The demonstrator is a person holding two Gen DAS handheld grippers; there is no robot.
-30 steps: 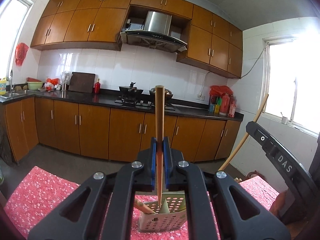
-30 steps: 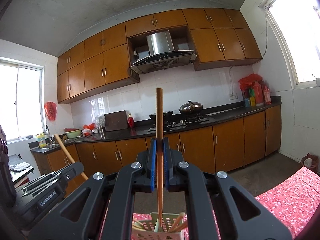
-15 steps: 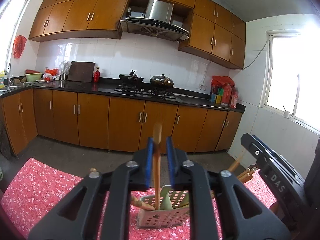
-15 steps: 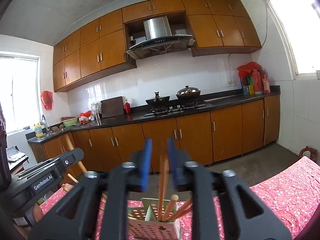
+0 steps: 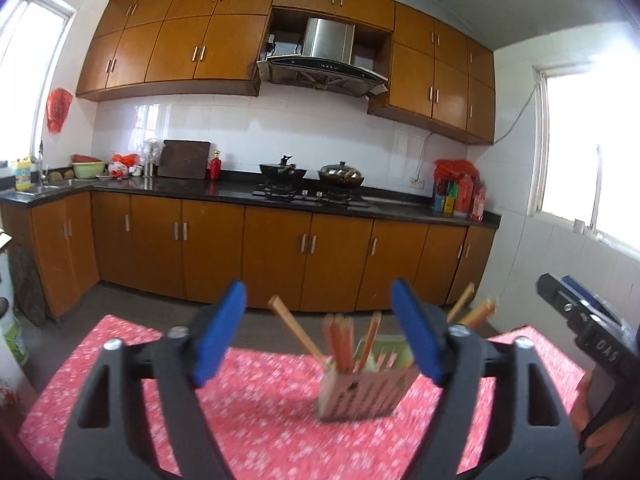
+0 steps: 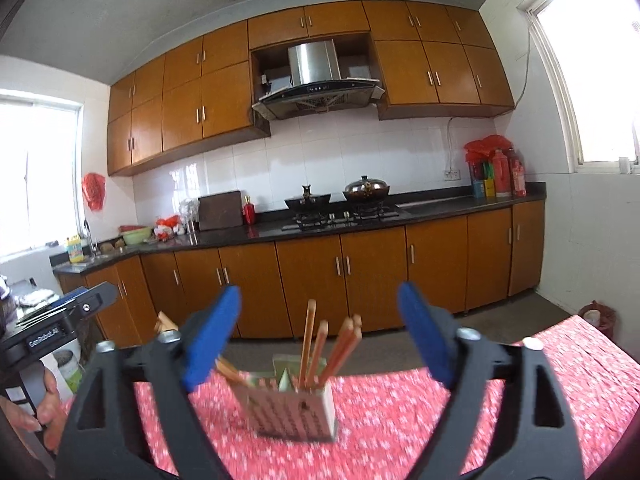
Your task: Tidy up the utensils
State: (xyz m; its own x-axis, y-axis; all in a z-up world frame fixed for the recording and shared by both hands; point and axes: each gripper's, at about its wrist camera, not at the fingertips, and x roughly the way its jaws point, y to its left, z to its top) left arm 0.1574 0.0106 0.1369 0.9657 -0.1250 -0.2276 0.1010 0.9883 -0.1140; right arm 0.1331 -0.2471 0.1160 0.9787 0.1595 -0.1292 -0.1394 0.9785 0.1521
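Note:
A pale perforated utensil holder (image 5: 366, 388) (image 6: 292, 410) stands on the red flowered tablecloth (image 5: 256, 396) (image 6: 404, 412). Several wooden chopsticks (image 5: 340, 342) (image 6: 310, 340) stick up out of it at different slants. My left gripper (image 5: 316, 332) faces the holder from a short way back, its blue-padded jaws opening wide with nothing between them. The right gripper (image 6: 318, 334) faces the holder from the other side, jaws likewise opening and empty. Each gripper's body shows at the edge of the other's view, the right one (image 5: 588, 336) held by a hand, the left one (image 6: 52, 328) too.
Beyond the table runs a kitchen counter (image 5: 280, 196) with a gas hob, two pans, bottles and a cutting board over orange cabinets. A sink (image 5: 44, 188) sits at the left end. A green-labelled container (image 5: 12, 332) stands on the floor by the table's left side.
Both grippers let go of their chopsticks, which dropped into the holder. Both sets of jaws went from shut to wide, and the holder now sits lower and clearer in each view.

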